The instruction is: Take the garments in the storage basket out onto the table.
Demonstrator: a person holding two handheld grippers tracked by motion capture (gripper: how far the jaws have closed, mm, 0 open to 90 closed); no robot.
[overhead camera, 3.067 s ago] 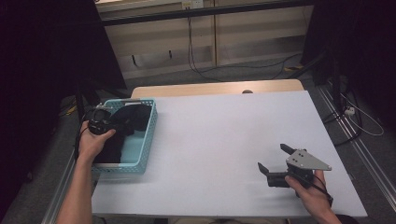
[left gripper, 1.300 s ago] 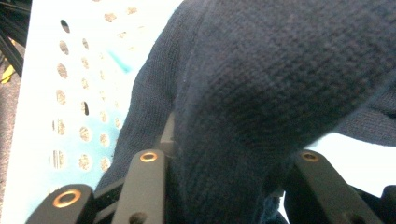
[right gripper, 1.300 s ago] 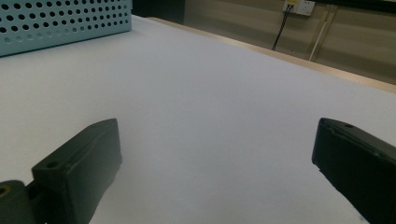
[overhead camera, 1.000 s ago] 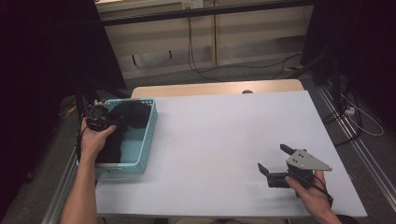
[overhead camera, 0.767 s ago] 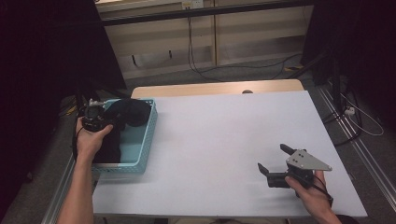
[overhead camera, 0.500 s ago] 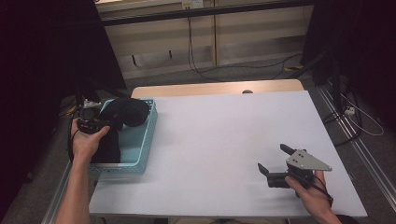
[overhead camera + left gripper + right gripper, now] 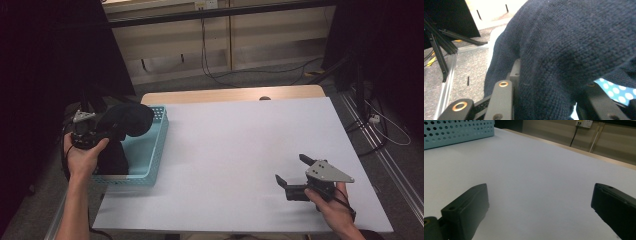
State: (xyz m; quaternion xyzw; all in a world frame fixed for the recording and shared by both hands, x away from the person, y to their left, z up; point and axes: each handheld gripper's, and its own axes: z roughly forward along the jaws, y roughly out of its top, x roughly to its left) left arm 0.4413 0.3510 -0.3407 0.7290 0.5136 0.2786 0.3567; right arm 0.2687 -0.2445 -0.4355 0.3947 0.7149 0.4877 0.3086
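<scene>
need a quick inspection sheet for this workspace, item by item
surface: white table, bare in the middle
job's things: dark knit garment lifted over the light blue basket, part hanging into it
clutter: nothing seen
grippers: left gripper shut on the garment; right gripper open, low over the table
cables: loose cables on the floor behind the table
surroundings: dark screens either side, pale wall panels behind

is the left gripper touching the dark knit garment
Touching. In the left gripper view the navy knit garment sits bunched between the left gripper jaws, pressed against both.
</scene>
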